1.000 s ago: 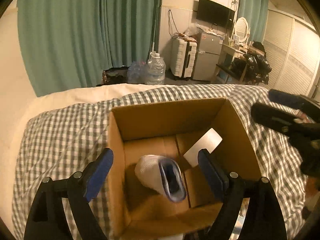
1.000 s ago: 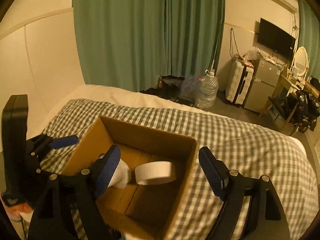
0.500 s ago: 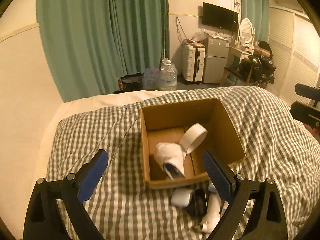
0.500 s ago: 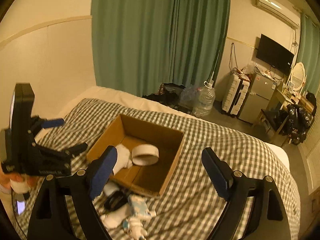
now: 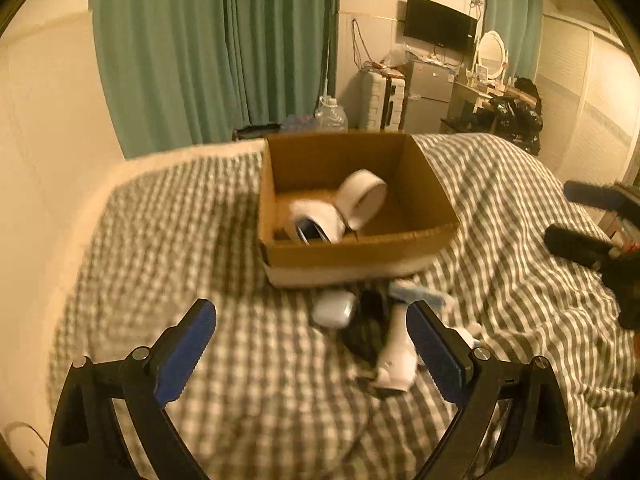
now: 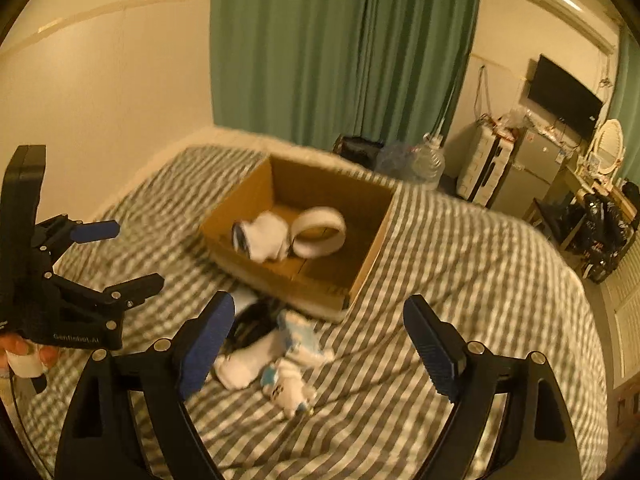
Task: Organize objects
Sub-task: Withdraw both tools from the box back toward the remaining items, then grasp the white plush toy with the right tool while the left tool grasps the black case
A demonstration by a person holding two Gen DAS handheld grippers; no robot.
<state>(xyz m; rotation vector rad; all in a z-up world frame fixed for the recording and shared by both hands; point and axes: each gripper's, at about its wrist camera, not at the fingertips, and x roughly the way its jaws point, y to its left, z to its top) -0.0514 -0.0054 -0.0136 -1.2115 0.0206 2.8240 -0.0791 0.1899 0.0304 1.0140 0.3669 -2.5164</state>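
Note:
An open cardboard box sits on the checked bed; it also shows in the right wrist view. Inside lie a white tape roll and a rolled white sock. In front of the box lies a small pile: a white case, a dark item, a white sock and a white-and-blue plush toy. My left gripper is open and empty, held back over the bed left of the pile. My right gripper is open and empty above the pile.
The checked bedspread covers the bed, with a cream wall at the left. Green curtains, a water jug, a suitcase, a small fridge and a cluttered desk stand beyond the bed.
Both grippers have pulled back and away from the box, which now sits farther off. The pile in front of the box has come into view. The sock and tape stay in the box.

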